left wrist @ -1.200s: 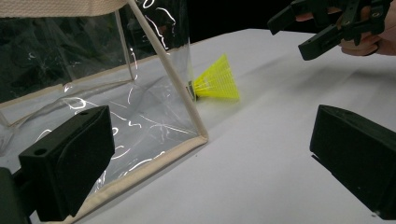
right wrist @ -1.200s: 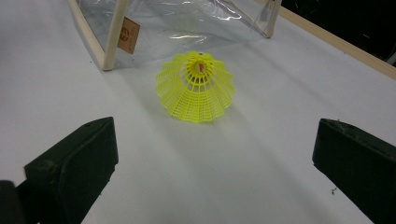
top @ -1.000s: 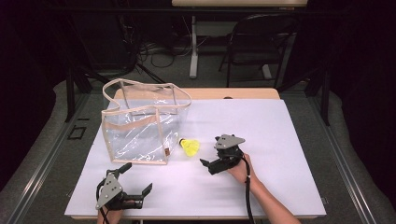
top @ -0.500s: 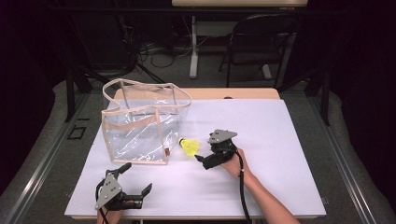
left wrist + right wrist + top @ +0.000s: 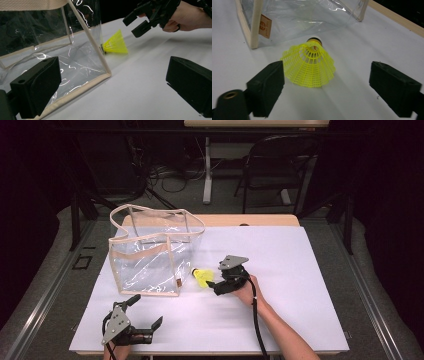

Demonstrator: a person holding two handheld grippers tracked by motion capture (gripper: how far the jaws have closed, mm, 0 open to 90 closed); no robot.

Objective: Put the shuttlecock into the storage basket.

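Having advanced leftward over the last second, the right gripper [image 5: 210,285] is held open, jaws flanking the yellow shuttlecock [image 5: 309,64], which lies on the white table [image 5: 310,270] beside the clear tote bag [image 5: 150,255]. A grasp is judged imminent. The left gripper [image 5: 145,317] is rested open.

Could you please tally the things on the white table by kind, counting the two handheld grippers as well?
Yellow shuttlecock: 1
Clear plastic bag with beige trim: 1
Handheld grippers: 2, the left gripper and the right gripper, both with jaws apart
Total: 4
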